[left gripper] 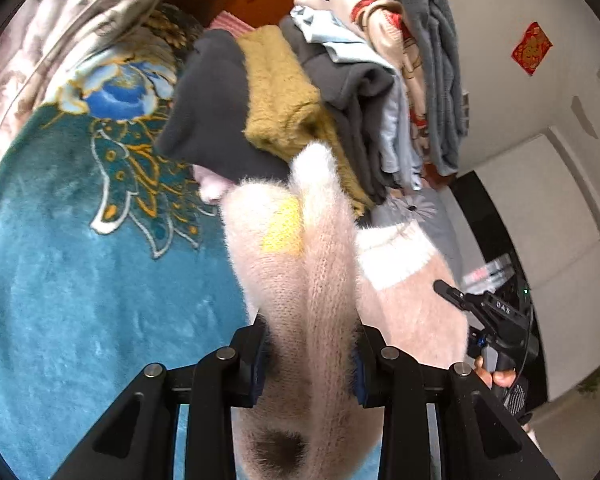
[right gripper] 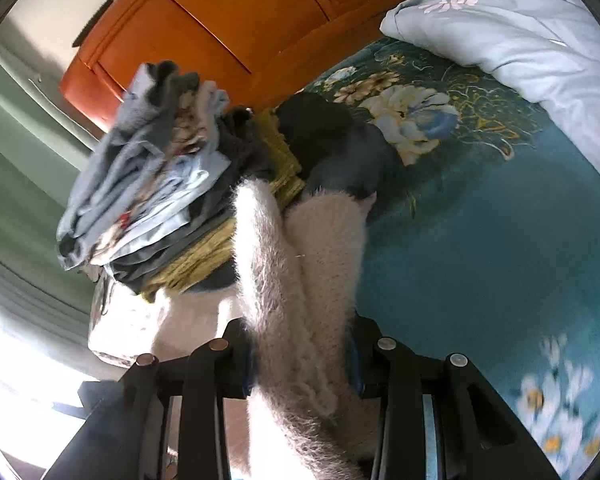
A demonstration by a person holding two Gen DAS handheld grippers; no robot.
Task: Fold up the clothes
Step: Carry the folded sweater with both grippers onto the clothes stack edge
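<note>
1. Left tool (left gripper: 310, 364) is clamped on a thick fold of the fuzzy pink sweater (left gripper: 300, 264), with the knit bunched between its two fingers.
2. Right tool (right gripper: 302, 364) is likewise clamped on the sweater (right gripper: 312, 264), which fills the gap between its fingers.
3. From both tools the sweater stretches forward to the pile (left gripper: 360, 80), and its far end touches the pile's lower layers.
4. A yellow patch (left gripper: 282, 226) and a white band (left gripper: 392, 256) show on the knit in the left view.
5. In the pile lie grey, pale blue, printed, olive fuzzy (left gripper: 284, 108) and dark garments, stacked and leaning.
6. Sweater and pile rest on a bed with a teal floral blanket (left gripper: 80, 280).
7. A pale floral duvet (right gripper: 520, 32) lies bunched at the blanket's far edge in the right view.
8. An orange wooden headboard (right gripper: 220, 28) stands behind the pile.
9. The left view also catches the right tool (left gripper: 452, 294) beside the sweater, with fingers of the hand (left gripper: 496, 376) on its grip.
</note>
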